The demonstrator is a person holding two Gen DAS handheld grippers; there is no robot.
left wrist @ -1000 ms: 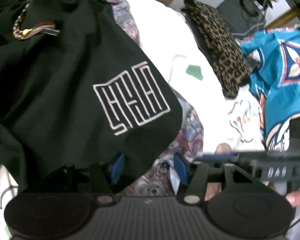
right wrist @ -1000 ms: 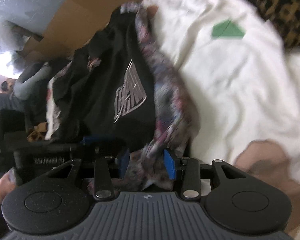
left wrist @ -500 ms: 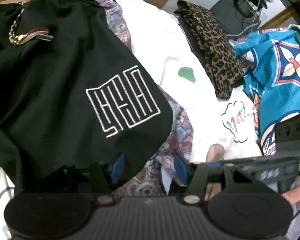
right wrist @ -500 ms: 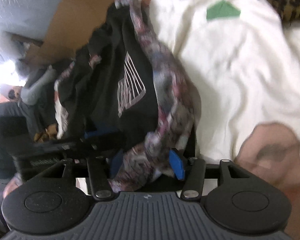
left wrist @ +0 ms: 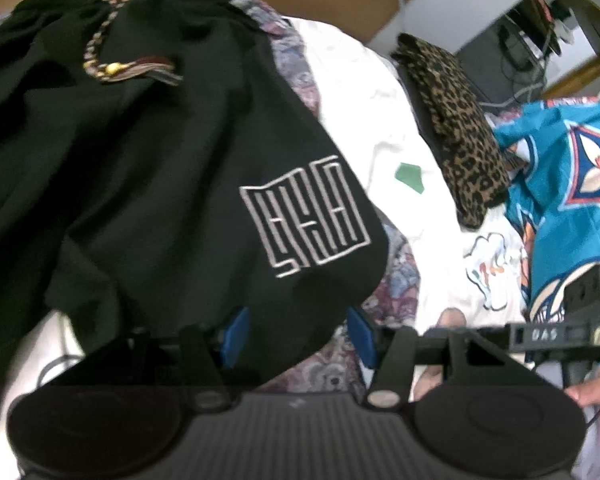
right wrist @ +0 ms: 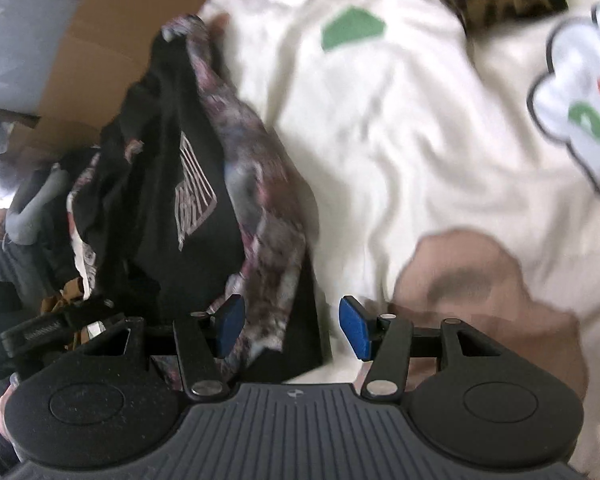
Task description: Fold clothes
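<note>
Black shorts (left wrist: 172,184) lie lining-out on the white sheet (left wrist: 364,104), long axis running away from both grippers. Left gripper (left wrist: 296,334) stands half-open, hem between unpressed pads. Right gripper (right wrist: 290,328), nearer the patterned lining (right wrist: 260,216), has just opened, releasing it.

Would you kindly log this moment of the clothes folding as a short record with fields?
surface: white printed sheet
garment in work: black garment with outlined logo, patterned lining showing along its edge
left gripper: jaws apart, black hem lying between them
right gripper: jaws have just been opening, patterned edge lies loosely between them
other clothes: leopard-print piece, teal printed garment
backdrop: brown cardboard
</note>
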